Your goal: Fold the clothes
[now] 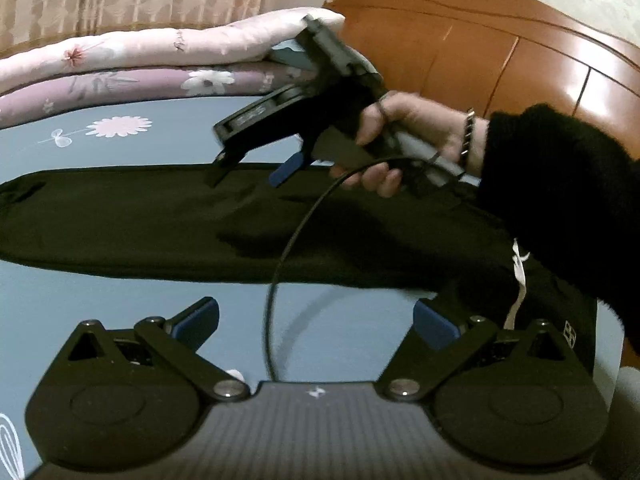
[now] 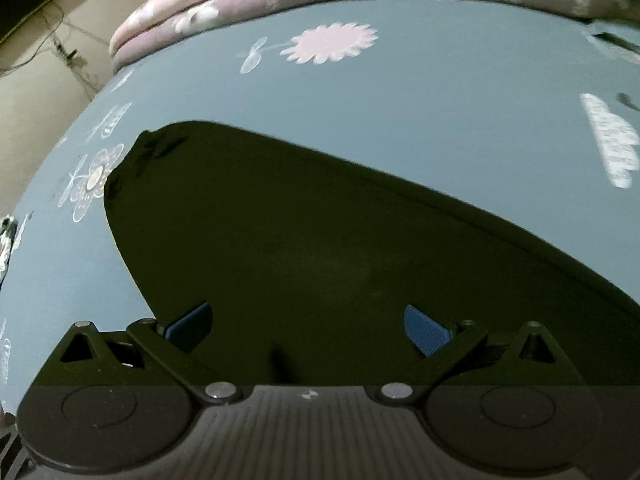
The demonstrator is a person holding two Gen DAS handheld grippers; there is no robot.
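A black garment (image 1: 200,220) lies flat as a long band across the blue flowered bedsheet (image 1: 140,312). It shows a white drawstring (image 1: 519,276) at its right end. My left gripper (image 1: 316,324) hovers open over the sheet just in front of the garment's near edge, nothing between its blue pads (image 1: 434,326). My right gripper (image 1: 248,172), held by a hand in a black sleeve, is open just above the garment's far edge. In the right wrist view the right gripper (image 2: 308,326) stands open over the black garment (image 2: 320,240).
Folded pink and purple floral quilts (image 1: 160,64) are stacked along the far side of the bed. A wooden headboard (image 1: 500,48) rises at the right. A black cable (image 1: 288,248) arcs from the right gripper over the garment. The bed's left edge and a wall (image 2: 36,92) show in the right wrist view.
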